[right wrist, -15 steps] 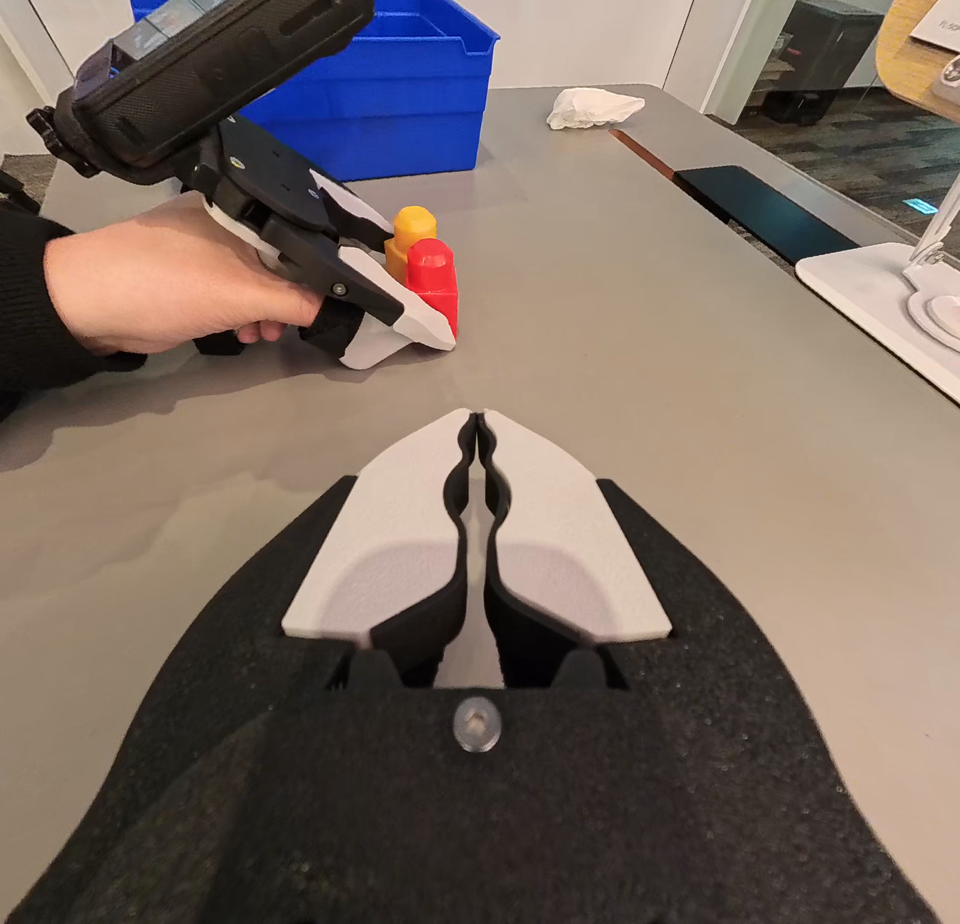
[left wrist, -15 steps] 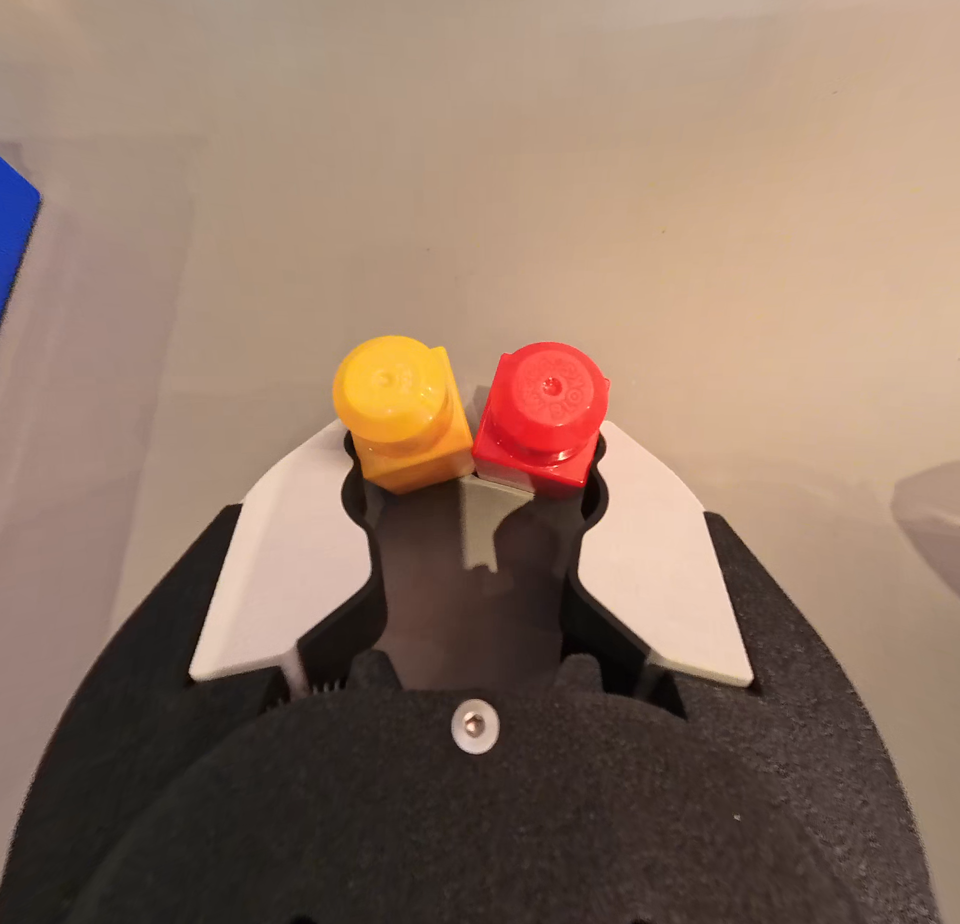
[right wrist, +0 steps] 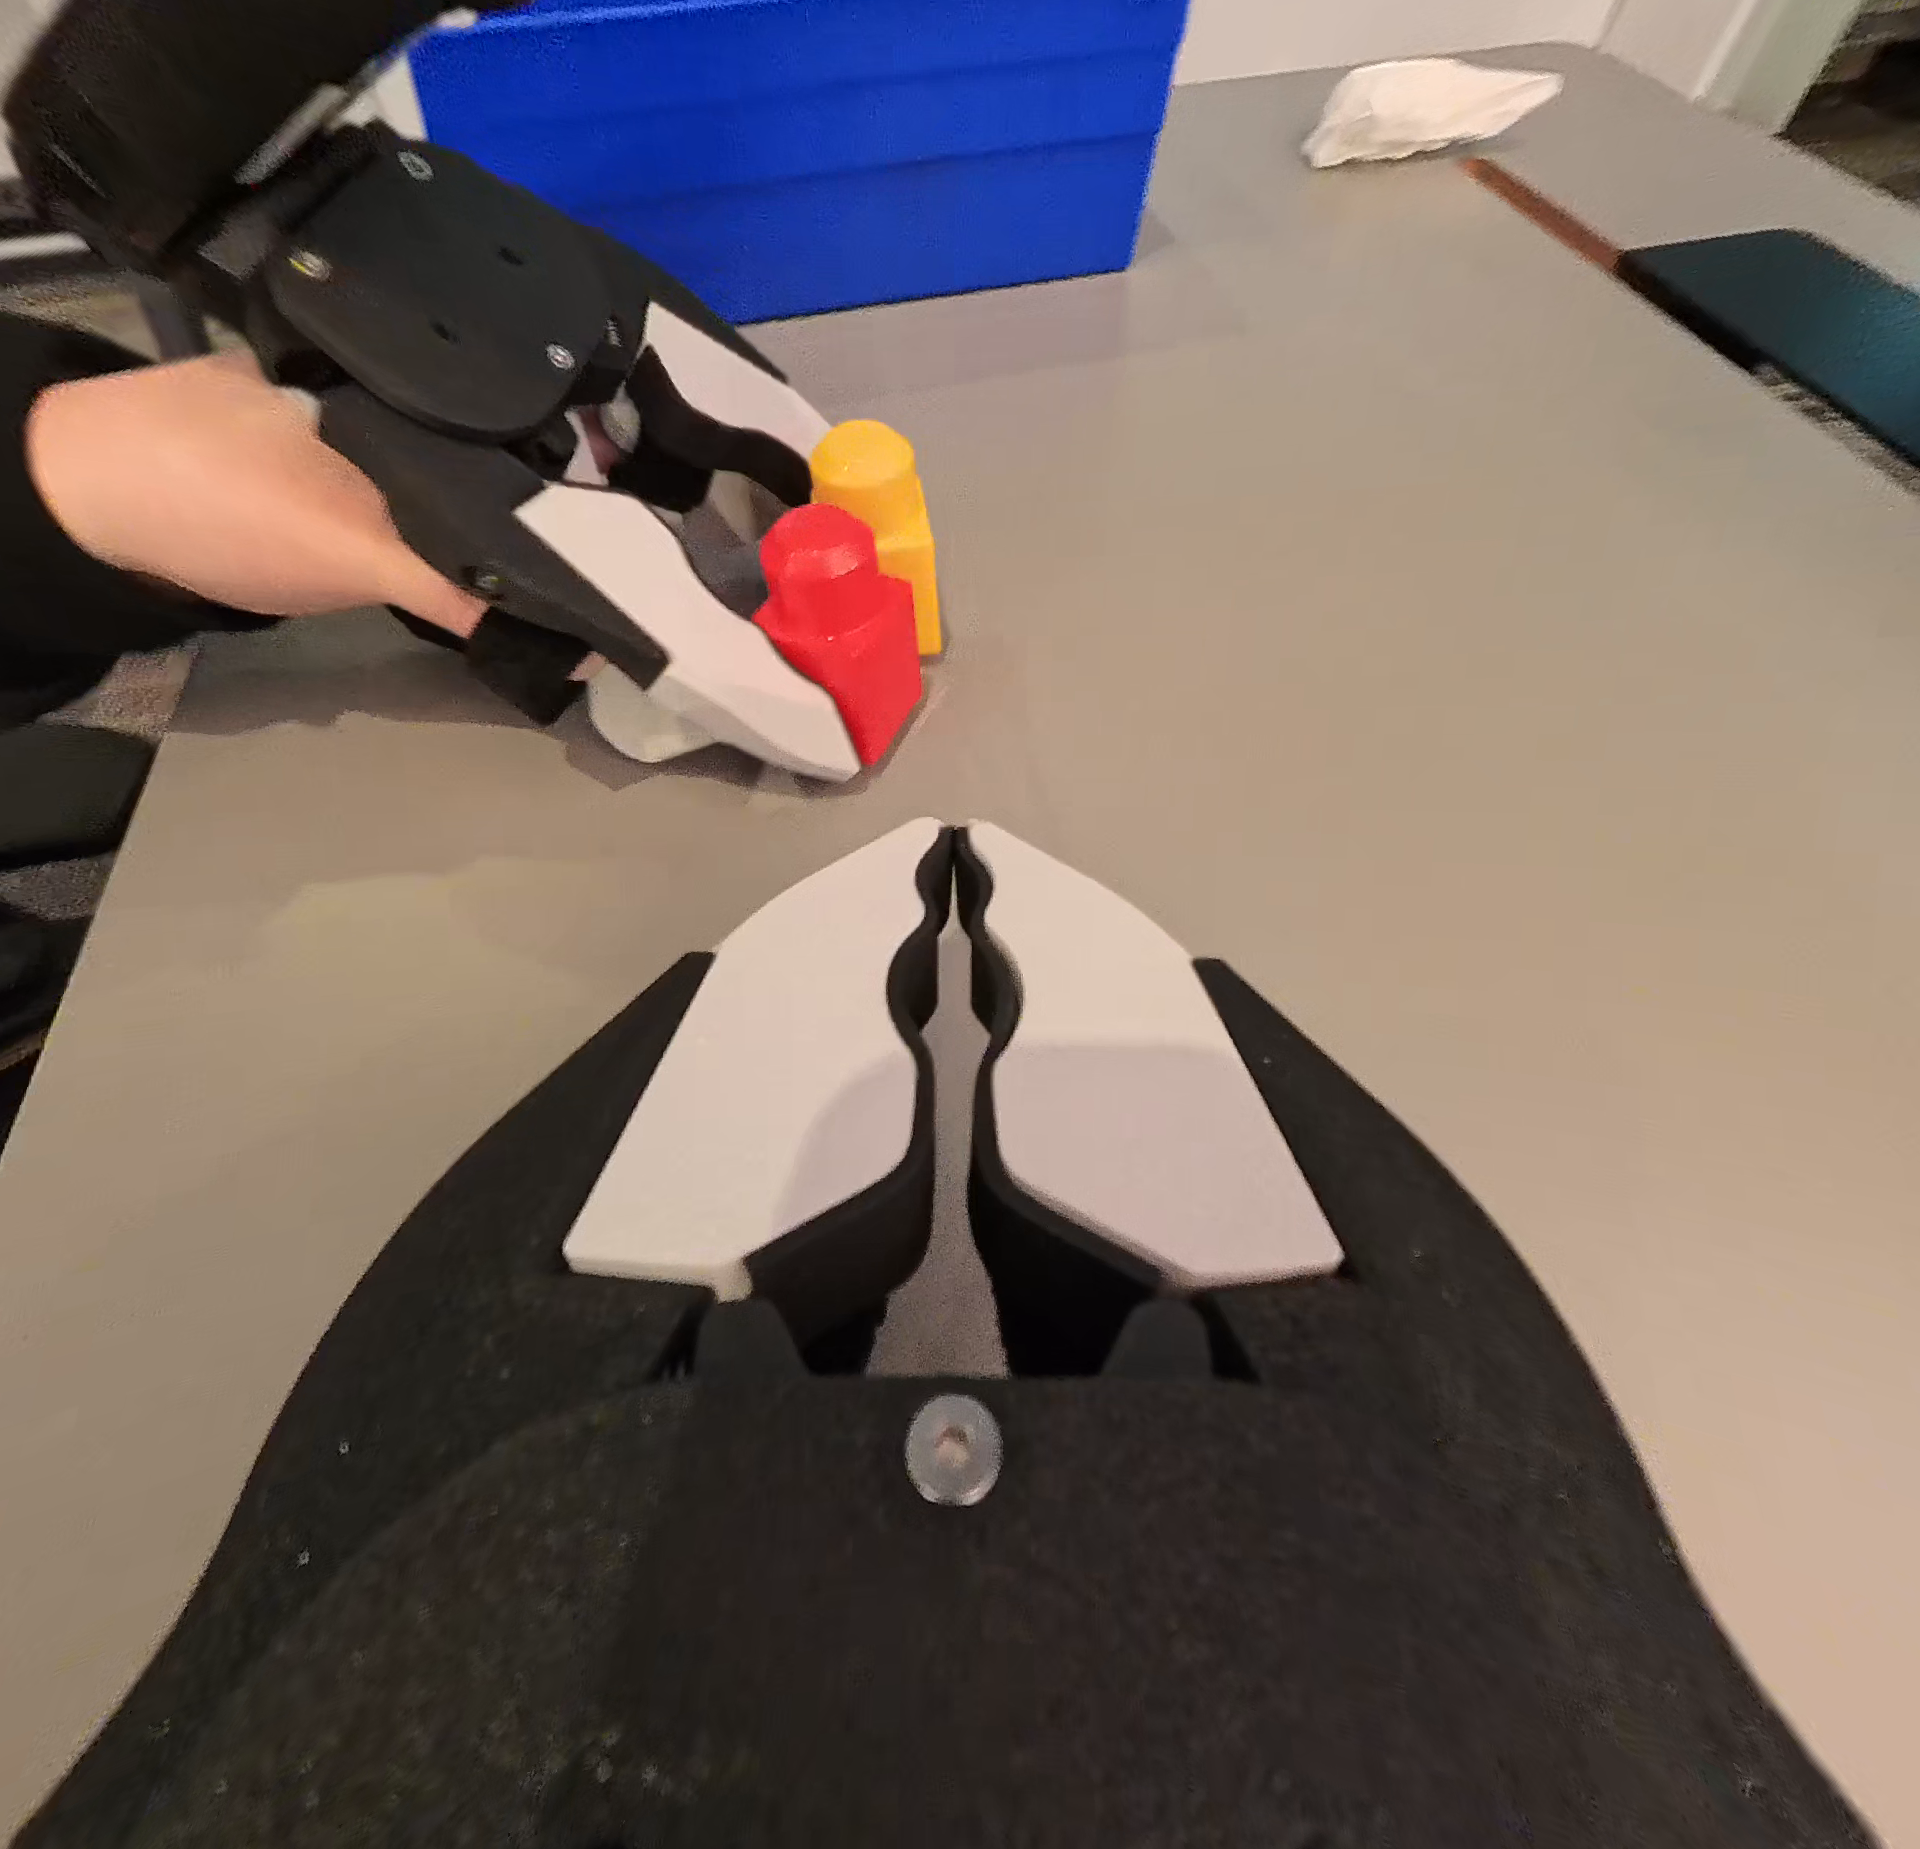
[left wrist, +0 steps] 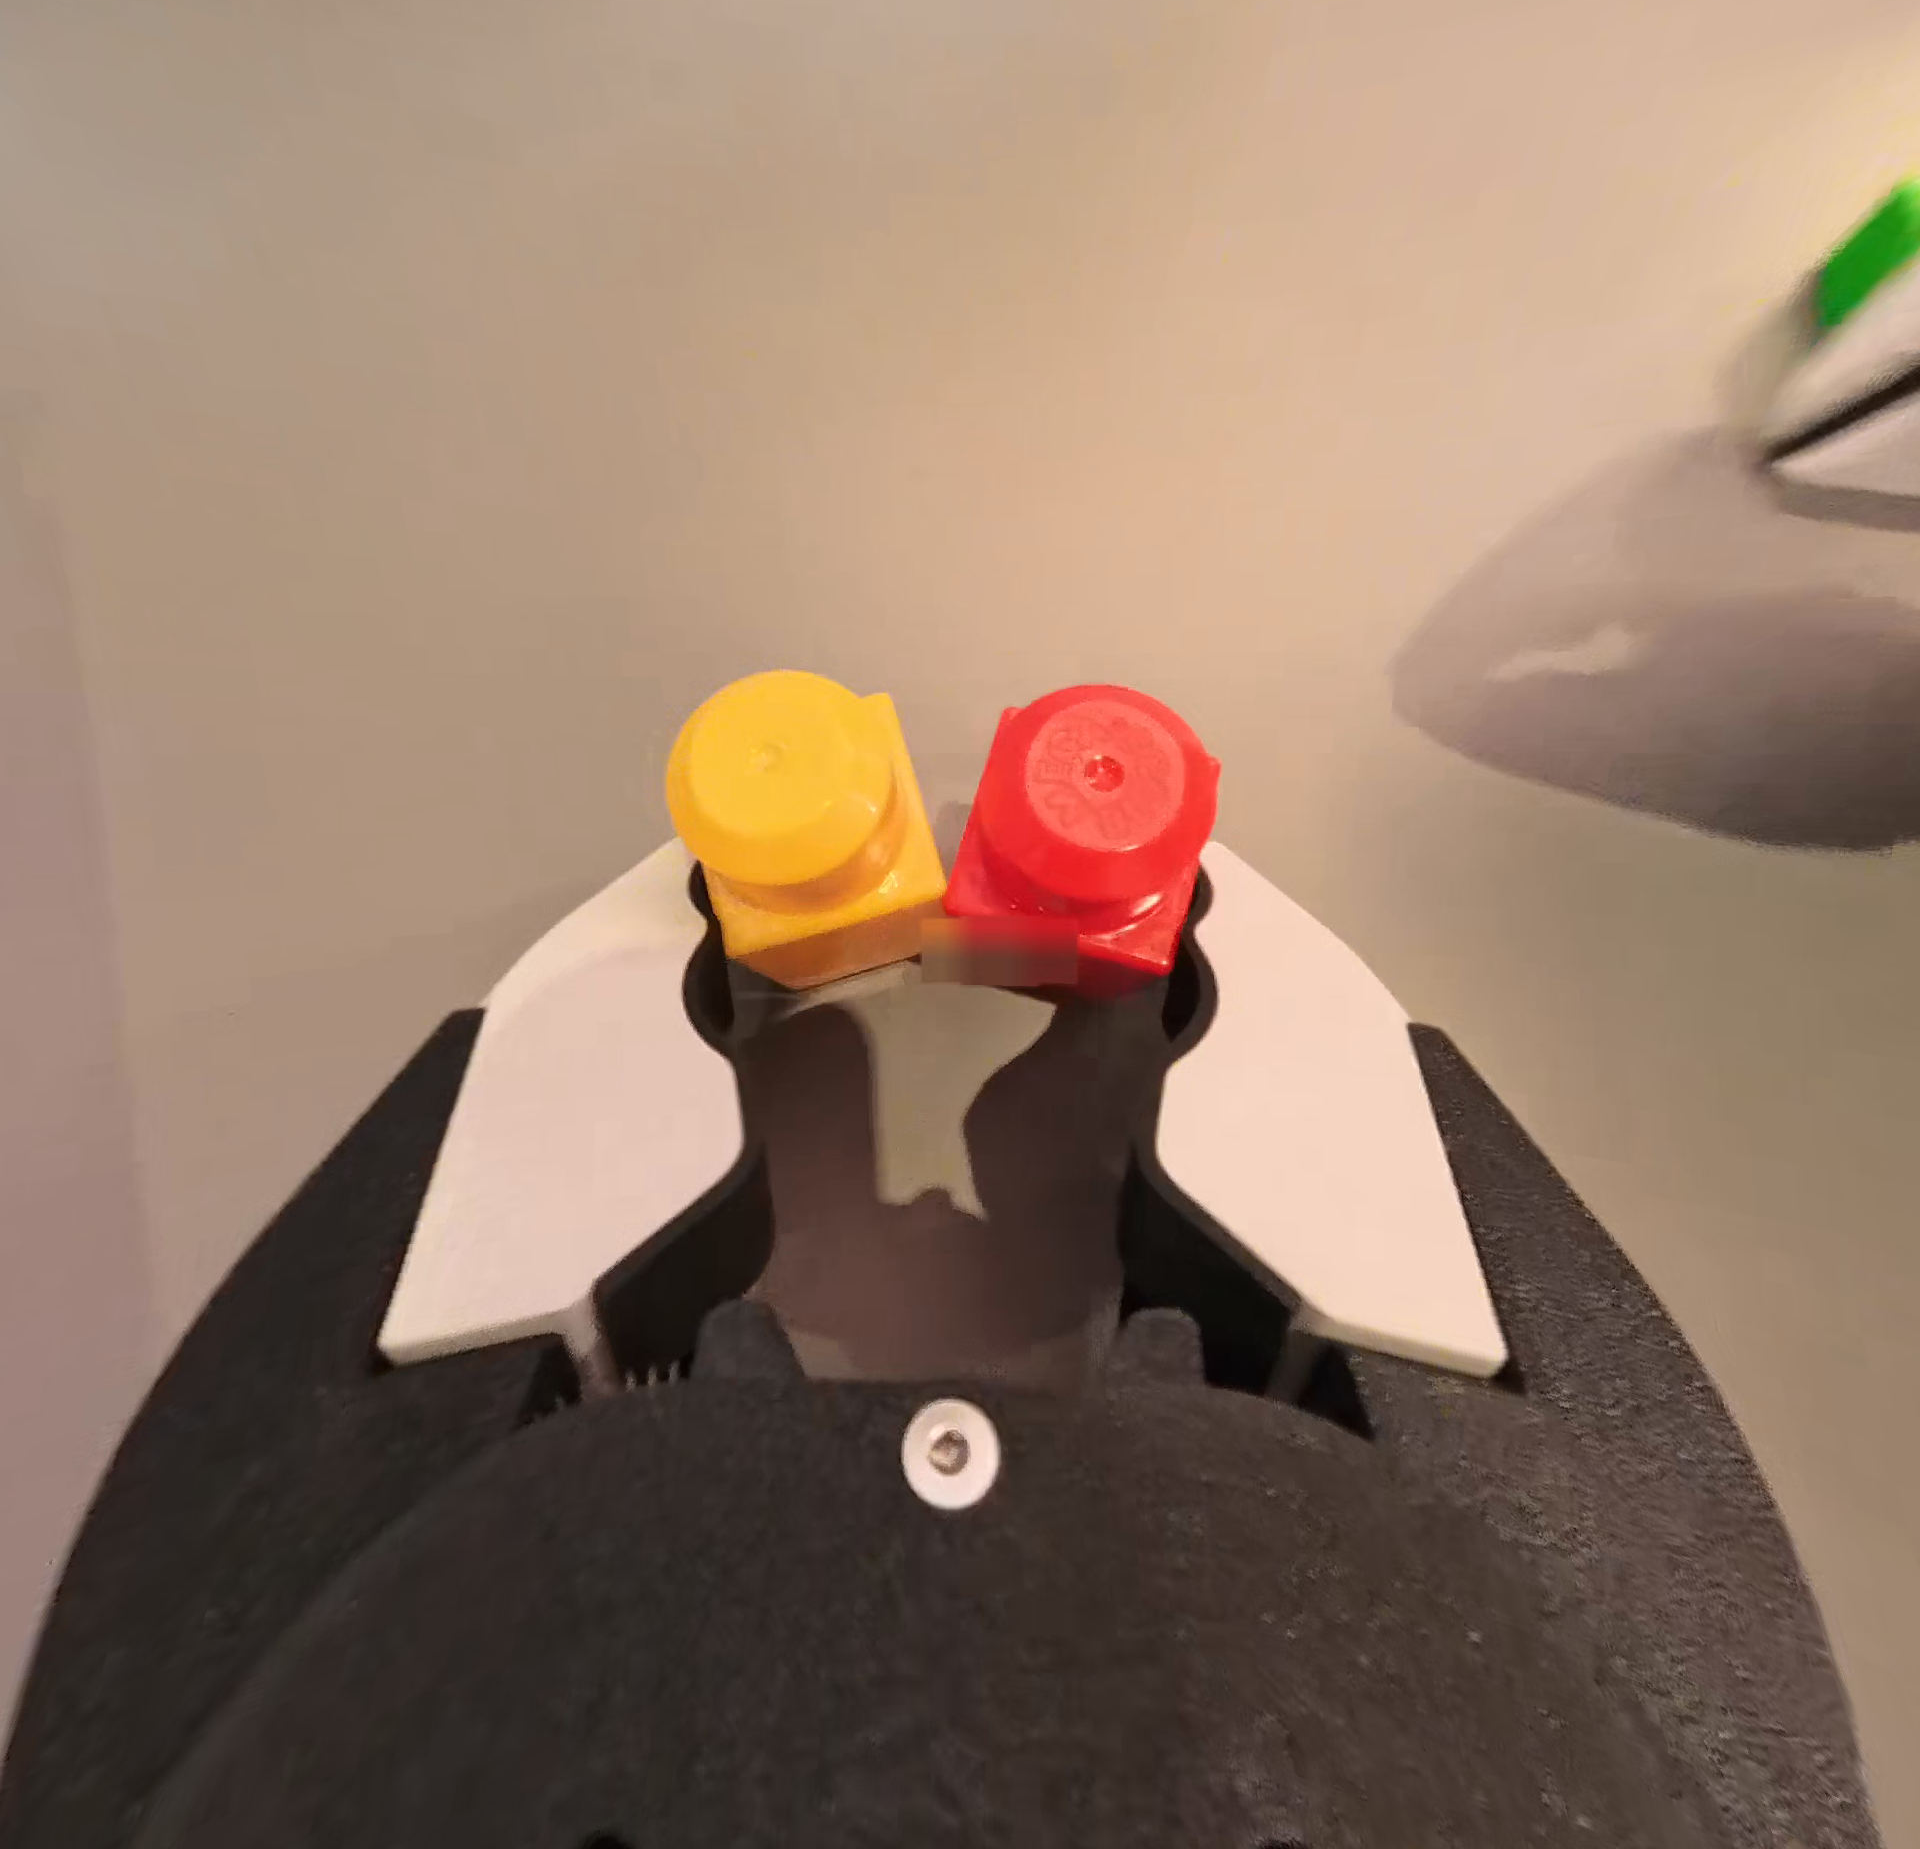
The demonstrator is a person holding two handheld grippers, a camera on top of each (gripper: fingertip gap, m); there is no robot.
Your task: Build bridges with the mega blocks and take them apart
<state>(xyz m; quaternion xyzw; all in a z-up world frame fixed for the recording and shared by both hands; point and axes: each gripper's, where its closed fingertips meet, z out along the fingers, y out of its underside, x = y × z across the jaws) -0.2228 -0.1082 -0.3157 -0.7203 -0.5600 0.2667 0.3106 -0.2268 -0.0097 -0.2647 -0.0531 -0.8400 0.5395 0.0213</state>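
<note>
- Blocks sit side by side between the fingers of the left hand-held gripper [left wrist: 940, 926]: a yellow block [left wrist: 805, 828] against its left finger and a red block [left wrist: 1081, 823] against its right finger.
- Each block is a single-stud piece standing upright on the grey worktop [right wrist: 1351, 656]; their near lower corners touch, while the studs lean slightly apart in the left wrist view.
- Left hand-held gripper is clenched around the pair, its white fingers [left wrist: 582, 1103] pressing on the outer faces of the two blocks, with the tips low at the worktop.
- From the right wrist view, the same left hand-held gripper [right wrist: 821, 625] reaches in from the left, held by a person's hand [right wrist: 208, 490] in a black sleeve; the red block [right wrist: 842, 630] stands nearer to the right tool and the yellow block [right wrist: 883, 526] just behind it.
- Right hand-held gripper [right wrist: 954, 838] is closed on nothing, its two white fingers meeting at the tips, hovering over bare worktop near the blocks but apart from them.
- Beyond the left tool stands a blue bin [right wrist: 821, 116] on the worktop.
- Farther ahead and to the right of the right tool lies a crumpled white cloth [right wrist: 1423, 111]; a dark pad [right wrist: 1808, 334] lies at the right edge.
</note>
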